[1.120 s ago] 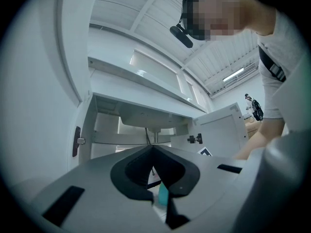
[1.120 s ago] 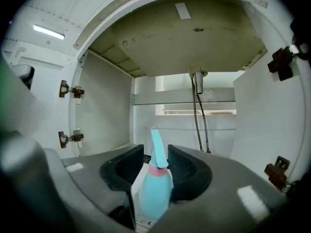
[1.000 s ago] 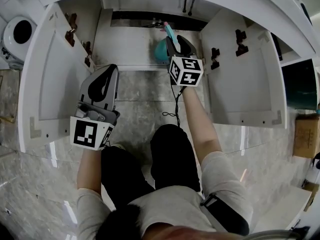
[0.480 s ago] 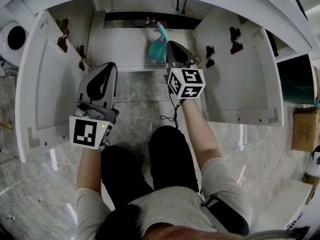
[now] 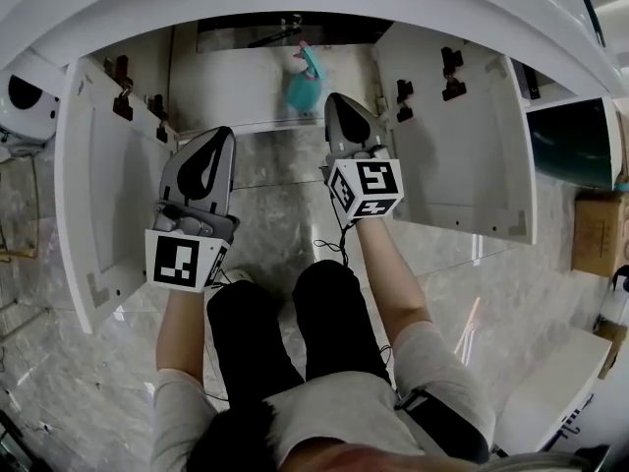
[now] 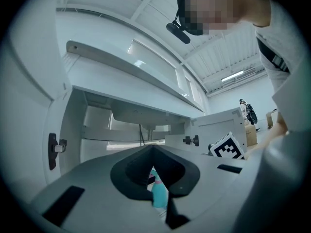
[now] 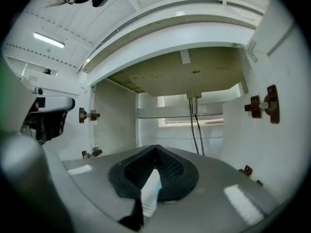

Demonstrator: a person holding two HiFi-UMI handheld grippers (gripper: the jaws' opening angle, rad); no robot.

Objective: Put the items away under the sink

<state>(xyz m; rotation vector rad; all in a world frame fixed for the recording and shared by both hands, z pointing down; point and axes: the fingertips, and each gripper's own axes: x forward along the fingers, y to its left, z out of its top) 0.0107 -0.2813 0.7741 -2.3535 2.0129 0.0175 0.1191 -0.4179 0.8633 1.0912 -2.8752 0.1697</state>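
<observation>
White cabinet [image 5: 236,87] under the sink stands open, and everything below is placed against it. Its left door [image 5: 98,195] is swung wide, with brown hinges on the inner edge.

In front of the cabinet's left half, over the marble floor [image 5: 280,214], the left gripper [image 5: 218,132] points towards the opening. Its jaws are clenched tip to tip with nothing between them. Its own view shows the tips meeting and only a hollow behind them. The marker cube [image 5: 185,261] sits at its rear, over the person's knee.

The teal spray bottle [image 5: 303,85] stands upright on the cabinet floor, right of centre and close to the front edge. It has a pink part at the top. In the left gripper view it shows through the hollow behind the jaws, free of either gripper.

Just right of the bottle, at the cabinet's front edge, is the right gripper [image 5: 334,98]. Its jaws are also clenched on nothing, near the bottle but apart from it. The right gripper view shows dark hoses [image 7: 197,125] hanging at the cabinet's rear.

The right door [image 5: 462,155] is swung fully open as well.
</observation>
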